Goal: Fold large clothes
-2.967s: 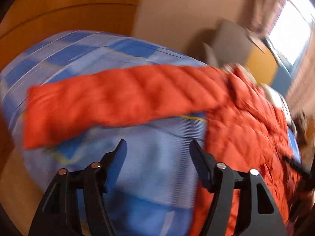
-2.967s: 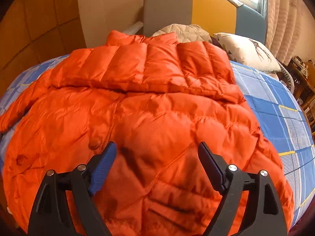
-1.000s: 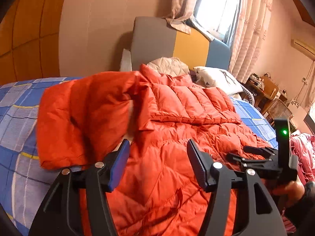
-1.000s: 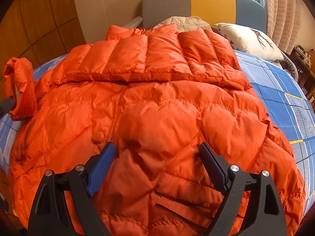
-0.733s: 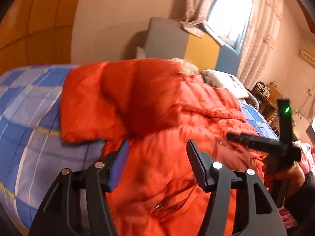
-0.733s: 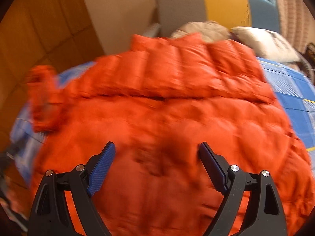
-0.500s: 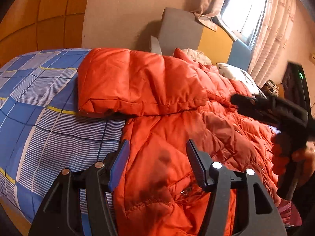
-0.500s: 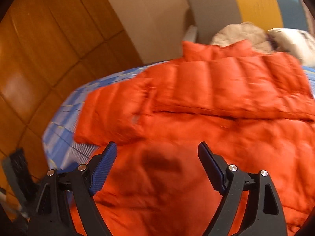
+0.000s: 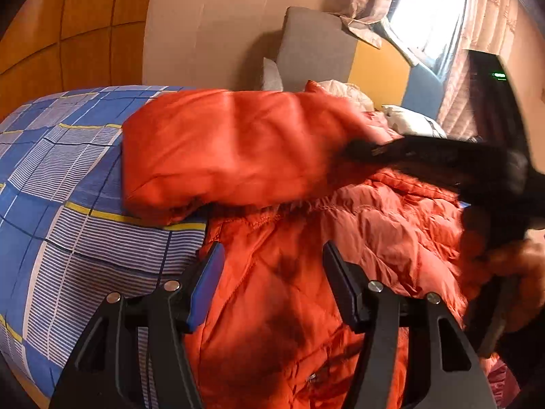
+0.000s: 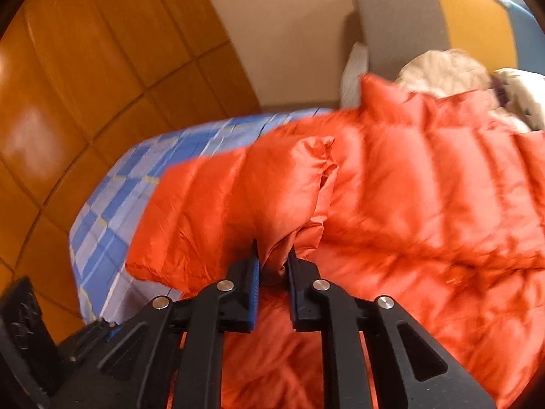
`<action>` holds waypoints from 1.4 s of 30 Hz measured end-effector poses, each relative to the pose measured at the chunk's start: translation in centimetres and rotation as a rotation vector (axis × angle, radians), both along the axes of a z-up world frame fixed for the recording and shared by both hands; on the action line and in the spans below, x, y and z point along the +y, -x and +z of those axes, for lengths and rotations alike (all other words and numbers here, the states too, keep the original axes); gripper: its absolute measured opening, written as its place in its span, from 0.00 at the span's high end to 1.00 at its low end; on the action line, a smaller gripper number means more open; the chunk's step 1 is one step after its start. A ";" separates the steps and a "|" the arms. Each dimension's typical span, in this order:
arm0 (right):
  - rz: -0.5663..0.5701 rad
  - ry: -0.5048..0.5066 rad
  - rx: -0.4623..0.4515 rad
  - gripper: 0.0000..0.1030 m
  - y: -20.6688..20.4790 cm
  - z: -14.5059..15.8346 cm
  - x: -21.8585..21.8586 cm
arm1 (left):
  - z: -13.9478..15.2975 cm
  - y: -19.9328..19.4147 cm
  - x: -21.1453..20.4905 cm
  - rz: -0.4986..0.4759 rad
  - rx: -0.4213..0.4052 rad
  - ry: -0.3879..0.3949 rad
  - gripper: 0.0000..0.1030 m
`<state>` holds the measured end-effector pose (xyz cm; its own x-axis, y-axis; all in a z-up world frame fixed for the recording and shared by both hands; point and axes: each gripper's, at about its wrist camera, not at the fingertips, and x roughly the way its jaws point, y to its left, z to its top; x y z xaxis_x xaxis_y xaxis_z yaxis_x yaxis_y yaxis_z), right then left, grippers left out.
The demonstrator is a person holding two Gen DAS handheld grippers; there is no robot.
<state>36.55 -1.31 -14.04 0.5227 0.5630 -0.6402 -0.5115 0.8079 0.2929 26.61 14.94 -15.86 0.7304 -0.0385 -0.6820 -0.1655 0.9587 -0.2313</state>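
One sleeve (image 10: 231, 211) pinched in right gripper (image 10: 272, 266), jaws closing on its fabric; sleeve's long axis runs left over bed (image 9: 68, 184). Orange jacket (image 9: 374, 238) body lies right. Left gripper (image 9: 272, 272) half-open, empty, probably over near hem.

To my left the blue checked bedspread (image 9: 61, 184) lies bare and flat, so a hand can pass there freely, out to the bed's edge. Beyond that edge the wooden wall panels (image 10: 85, 78) close the room off. My left gripper (image 9: 272, 272) has its jaws apart over the near hem of the orange down jacket (image 9: 340, 255), with nothing between them. The raised sleeve (image 9: 221, 150) bars the way straight ahead, and my right gripper (image 10: 272, 266), closing on a fold of that sleeve, reaches across from the right. At the far end the padded headboard (image 9: 313, 51) and pillows (image 10: 442, 68) block any passage.
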 end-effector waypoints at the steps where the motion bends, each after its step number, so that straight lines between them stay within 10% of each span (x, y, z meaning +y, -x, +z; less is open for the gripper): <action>1: -0.028 0.001 -0.018 0.88 -0.3 0.4 -1.1 | -0.1 -0.2 -0.1 0.003 0.003 0.000 0.42; 20: -0.420 0.067 -0.089 0.88 -3.8 2.1 -19.7 | 0.3 -8.0 0.2 -0.027 0.065 -0.104 0.40; 42: -0.499 0.237 0.045 0.88 -6.9 -4.3 -21.3 | 0.2 -10.4 -0.1 -0.124 0.033 -0.074 0.39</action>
